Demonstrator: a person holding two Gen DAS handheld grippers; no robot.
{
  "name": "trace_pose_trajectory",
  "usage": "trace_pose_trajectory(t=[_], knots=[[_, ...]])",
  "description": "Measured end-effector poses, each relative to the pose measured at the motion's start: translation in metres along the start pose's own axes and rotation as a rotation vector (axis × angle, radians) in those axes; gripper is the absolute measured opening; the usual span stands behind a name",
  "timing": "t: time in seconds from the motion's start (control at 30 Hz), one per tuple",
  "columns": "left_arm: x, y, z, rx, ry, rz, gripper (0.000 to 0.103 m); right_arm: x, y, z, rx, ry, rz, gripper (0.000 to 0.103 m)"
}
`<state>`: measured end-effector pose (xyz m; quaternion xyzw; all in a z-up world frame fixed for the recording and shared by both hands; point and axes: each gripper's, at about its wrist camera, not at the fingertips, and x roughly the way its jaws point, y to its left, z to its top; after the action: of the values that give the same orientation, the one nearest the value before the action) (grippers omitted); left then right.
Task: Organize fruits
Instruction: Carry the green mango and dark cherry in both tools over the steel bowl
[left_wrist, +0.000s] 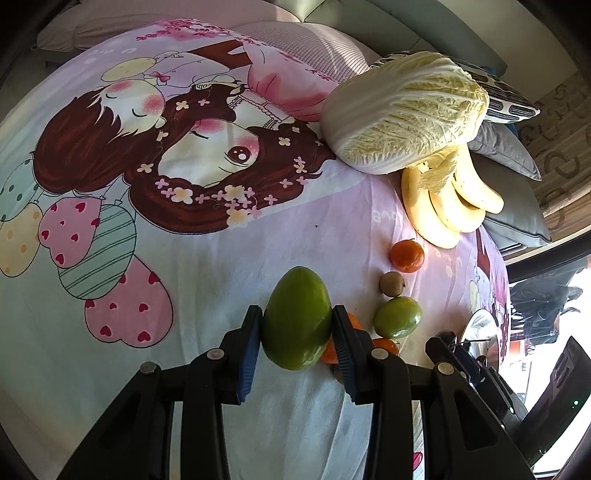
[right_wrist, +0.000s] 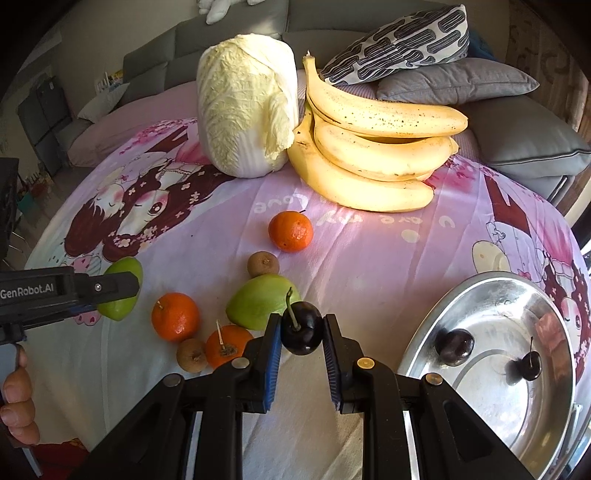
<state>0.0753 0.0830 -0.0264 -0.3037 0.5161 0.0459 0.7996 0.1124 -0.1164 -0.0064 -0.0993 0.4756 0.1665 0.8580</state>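
Cartoon sheet (right_wrist: 369, 258) is soft, so lift straight: right gripper (right_wrist: 301, 332) clamps a cherry (right_wrist: 301, 326) for the bowl (right_wrist: 417, 339); left gripper (left_wrist: 297, 325) pinches a mango (left_wrist: 297, 317).

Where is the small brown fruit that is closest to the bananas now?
In the right wrist view the small brown fruit lies on the bedsheet near the middle, between the orange behind it and the green mango in front.
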Motion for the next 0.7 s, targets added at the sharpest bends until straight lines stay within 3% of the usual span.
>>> trace_pose_trajectory(t=[0.33,0.7], knots=[[-0.004,-0.022,-0.002,0.055,-0.019,-0.004,0.04,-0.009,-0.01,0.002,0.037,-0.021,0.004,0.024],[0.003,-0.079,-0.006,0.184,-0.004,-0.004,0.04,-0.027,-0.051,0.004,0.151,-0.047,-0.011,0.024]])
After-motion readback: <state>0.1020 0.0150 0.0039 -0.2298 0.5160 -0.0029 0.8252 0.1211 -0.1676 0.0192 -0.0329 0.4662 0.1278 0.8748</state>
